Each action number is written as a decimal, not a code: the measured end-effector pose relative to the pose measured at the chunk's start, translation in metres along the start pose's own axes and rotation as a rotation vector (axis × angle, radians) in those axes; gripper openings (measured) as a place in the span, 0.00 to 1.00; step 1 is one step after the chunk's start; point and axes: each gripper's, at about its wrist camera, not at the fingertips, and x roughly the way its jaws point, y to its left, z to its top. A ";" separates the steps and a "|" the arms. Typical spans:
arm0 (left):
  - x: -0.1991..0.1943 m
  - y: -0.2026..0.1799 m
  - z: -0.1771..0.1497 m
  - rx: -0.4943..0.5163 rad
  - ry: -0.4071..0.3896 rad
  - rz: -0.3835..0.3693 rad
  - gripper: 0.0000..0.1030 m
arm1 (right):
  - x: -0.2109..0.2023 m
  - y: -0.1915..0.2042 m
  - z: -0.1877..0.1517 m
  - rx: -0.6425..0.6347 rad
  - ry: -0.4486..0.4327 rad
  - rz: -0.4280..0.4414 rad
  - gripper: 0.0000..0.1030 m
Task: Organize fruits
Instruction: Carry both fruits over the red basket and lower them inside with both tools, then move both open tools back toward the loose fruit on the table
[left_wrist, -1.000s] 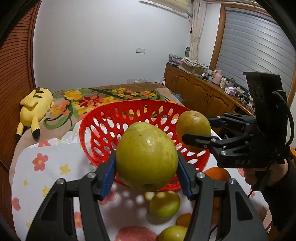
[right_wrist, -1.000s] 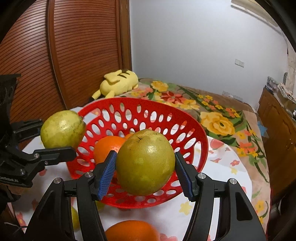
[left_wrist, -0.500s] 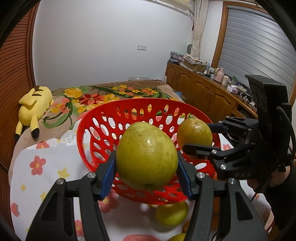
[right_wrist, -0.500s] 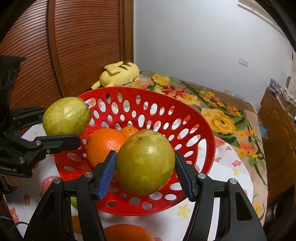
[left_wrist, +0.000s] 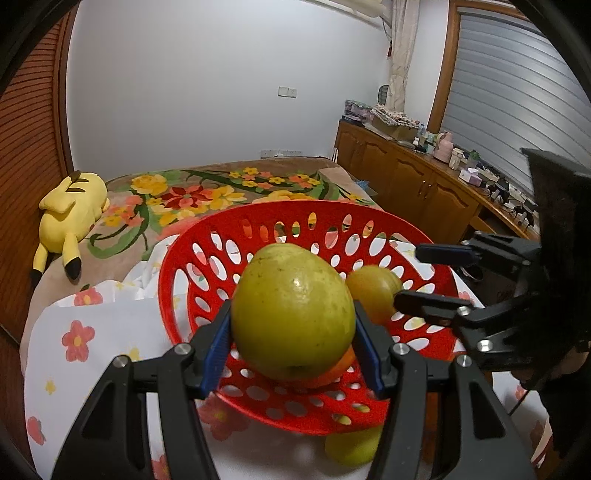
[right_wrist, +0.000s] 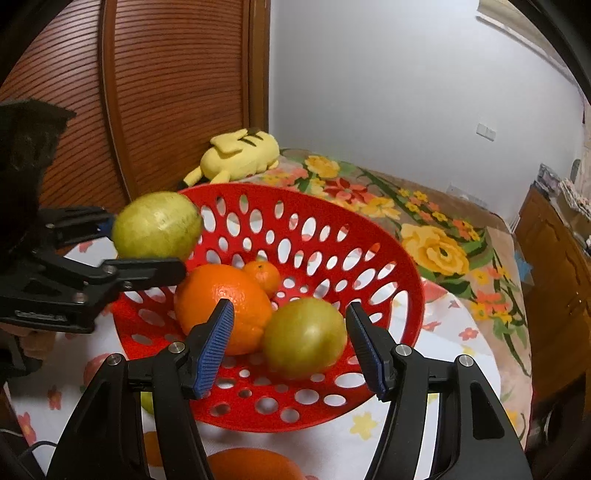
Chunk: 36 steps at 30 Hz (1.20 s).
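Observation:
A red perforated basket stands on the flowered tablecloth. My left gripper is shut on a green pear and holds it over the basket's near rim; the pear also shows in the right wrist view. My right gripper is open over the basket, and a second green pear lies in the basket between its fingers, seen in the left wrist view too. A large orange and a small tangerine lie in the basket.
Loose fruit lies on the cloth by the basket: a green fruit and an orange. A yellow plush toy lies on the flowered bed behind. A wooden cabinet runs along the right, a slatted wooden door at the left.
My right gripper has opened and let its pear drop into the basket beside the orange. My left gripper has moved forward and over the basket's rim with its pear.

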 end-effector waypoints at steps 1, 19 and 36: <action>0.002 0.000 0.002 0.003 0.003 0.002 0.57 | -0.002 -0.002 0.000 0.005 -0.004 0.000 0.63; 0.024 0.006 0.020 0.010 0.012 0.059 0.65 | -0.021 -0.005 -0.011 0.052 -0.040 0.013 0.63; -0.024 -0.015 -0.016 0.024 -0.014 0.015 0.65 | -0.058 0.004 -0.039 0.121 -0.073 0.000 0.65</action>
